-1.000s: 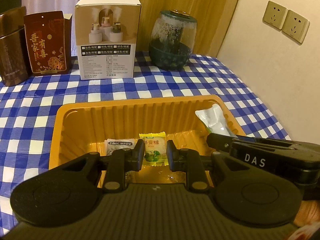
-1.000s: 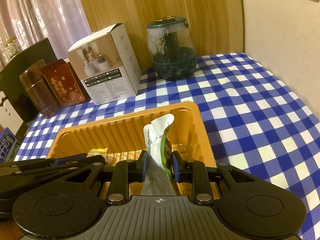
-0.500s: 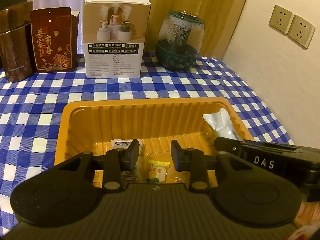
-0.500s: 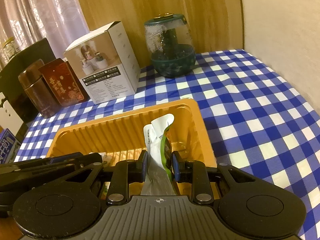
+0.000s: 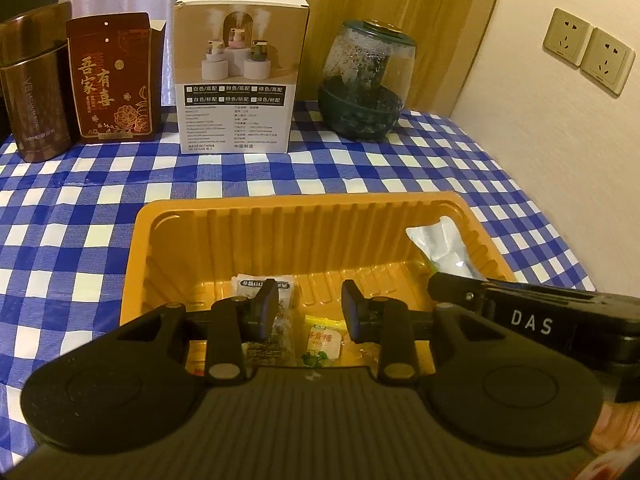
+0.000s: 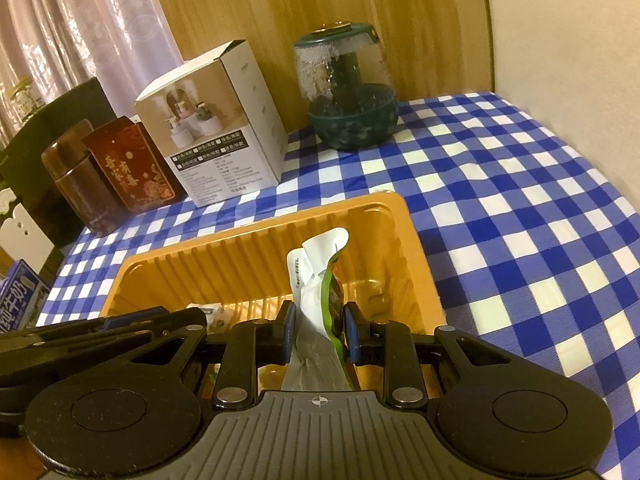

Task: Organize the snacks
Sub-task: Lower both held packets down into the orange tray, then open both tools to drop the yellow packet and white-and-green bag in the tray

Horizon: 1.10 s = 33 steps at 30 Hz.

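Over the orange tray point(image 5: 168, 220) on the blue-checked tablecloth point(image 5: 60, 208), both grippers hang close together above its near edge. The left gripper point(image 5: 309, 310) has its jaws standing apart with nothing between them; beneath the gap lie a small yellow candy packet point(image 5: 322, 340) and, just beside it, a clear-wrapped snack with a white label point(image 5: 250, 284), both resting on the tray floor. The right gripper point(image 6: 319, 332) is closed on a white-and-green snack pouch point(image 6: 316, 272), gripping it low down so that the crumpled top sticks up in front of the tray's ribbed far wall, toward the right-hand end of the tray; I cannot tell whether the pouch's bottom touches the tray floor yet, since the gripper body hides it. It looks to me like the placing step for this pouch: it is over the tray but not yet let go. The next move, I'd judge, calls for lowering it a little at the right end, clear of the two small packets, then easing the jaws apart so it lies down rather than tipping over the rim. The left gripper looks free to fetch another snack. At the back of the table stand a white product box point(image 5: 240, 80), a red carton point(image 5: 110, 80), a brown flask point(image 5: 34, 96) and a green glass-domed jar point(image 5: 366, 84), well apart from the tray.
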Available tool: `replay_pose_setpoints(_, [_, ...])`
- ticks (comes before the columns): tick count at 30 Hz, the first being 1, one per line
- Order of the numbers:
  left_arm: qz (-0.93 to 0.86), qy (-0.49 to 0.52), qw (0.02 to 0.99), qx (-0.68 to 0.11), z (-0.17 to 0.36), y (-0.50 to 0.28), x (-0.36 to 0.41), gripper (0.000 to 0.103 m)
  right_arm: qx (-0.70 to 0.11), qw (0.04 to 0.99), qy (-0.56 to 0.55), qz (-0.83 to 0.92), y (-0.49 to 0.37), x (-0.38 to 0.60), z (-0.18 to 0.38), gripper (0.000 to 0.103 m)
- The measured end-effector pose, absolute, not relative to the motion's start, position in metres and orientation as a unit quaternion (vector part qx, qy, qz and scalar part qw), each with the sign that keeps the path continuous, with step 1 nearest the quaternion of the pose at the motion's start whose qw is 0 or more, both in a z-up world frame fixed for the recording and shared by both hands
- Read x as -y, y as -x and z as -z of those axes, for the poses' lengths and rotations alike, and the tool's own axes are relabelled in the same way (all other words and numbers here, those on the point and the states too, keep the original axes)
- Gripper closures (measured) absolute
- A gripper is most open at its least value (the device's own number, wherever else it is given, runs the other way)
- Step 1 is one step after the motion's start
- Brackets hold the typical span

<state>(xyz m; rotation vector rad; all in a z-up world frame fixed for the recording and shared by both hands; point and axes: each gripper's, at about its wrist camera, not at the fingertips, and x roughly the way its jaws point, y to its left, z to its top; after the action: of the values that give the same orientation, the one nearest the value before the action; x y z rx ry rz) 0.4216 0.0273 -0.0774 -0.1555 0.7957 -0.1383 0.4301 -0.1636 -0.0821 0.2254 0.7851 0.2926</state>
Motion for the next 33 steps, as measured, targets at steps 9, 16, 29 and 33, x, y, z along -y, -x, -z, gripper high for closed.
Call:
replay_pose_setpoints(9, [0.061, 0.076, 0.917, -0.387, 0.078, -0.421, -0.028, 0.073, -0.376, 0.907, -0.120, -0.145, -0.432, 0.165, 0.083, 0.077])
replay_pose_setpoints(16, [0.058, 0.075, 0.917, -0.387, 0.078, -0.421, -0.030, 0.072, -0.356, 0.912, -0.136, -0.150, -0.430, 0.171, 0.076, 0.070])
replay_pose_setpoints(29, [0.057, 0.071, 0.918, -0.386, 0.078, -0.419, -0.027, 0.071, -0.354, 0.915, -0.130, -0.143, -0.429, 0.173, 0.075, 0.070])
replay_pose_setpoints(33, [0.055, 0.069, 0.919, -0.385, 0.076, -0.416, -0.029, 0.071, -0.352, 0.919, -0.110, -0.141, -0.426, 0.171, 0.073, 0.068])
